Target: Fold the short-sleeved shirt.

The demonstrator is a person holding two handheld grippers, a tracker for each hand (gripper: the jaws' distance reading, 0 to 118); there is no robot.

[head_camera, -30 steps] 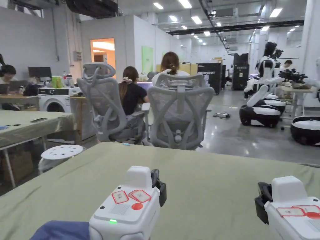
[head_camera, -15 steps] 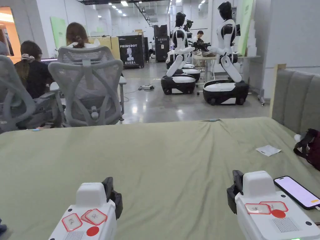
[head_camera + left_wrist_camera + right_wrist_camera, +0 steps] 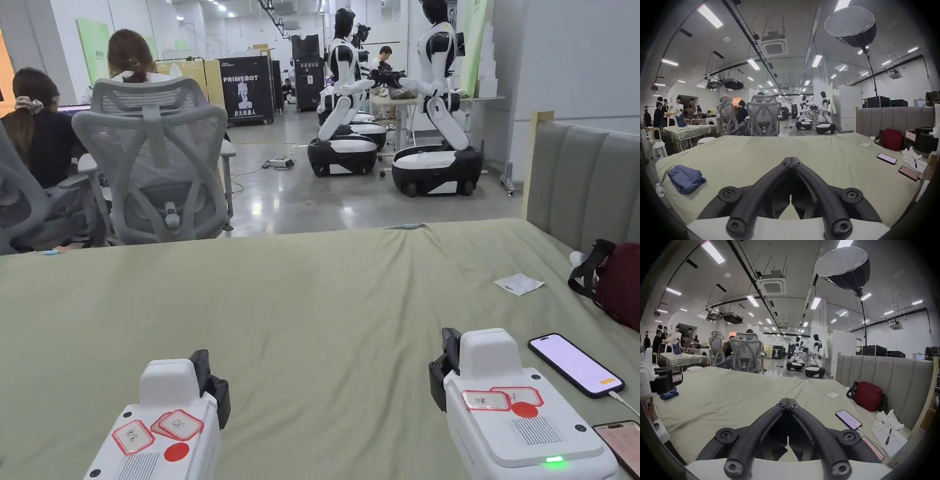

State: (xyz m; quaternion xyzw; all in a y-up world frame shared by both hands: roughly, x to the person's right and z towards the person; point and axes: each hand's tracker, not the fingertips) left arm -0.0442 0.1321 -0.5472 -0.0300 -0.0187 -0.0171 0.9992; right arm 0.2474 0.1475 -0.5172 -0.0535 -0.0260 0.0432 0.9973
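Two white-bodied grippers, left gripper (image 3: 209, 381) and right gripper (image 3: 445, 369), held low over the olive-green bed sheet (image 3: 325, 294), nothing between them. From the left gripper view: black jaws pressed together on nothing; bundled blue short-sleeved shirt (image 3: 686, 178) lying well off to the left, likely already folded and set aside. From the right gripper view: jaws likewise clenched empty, clear of the lit smartphone (image 3: 848, 419).

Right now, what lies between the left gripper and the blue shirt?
Bare green sheet, by the left gripper view: the left gripper, jaws shut, holds nothing; the blue shirt sits bunched, off to its left.
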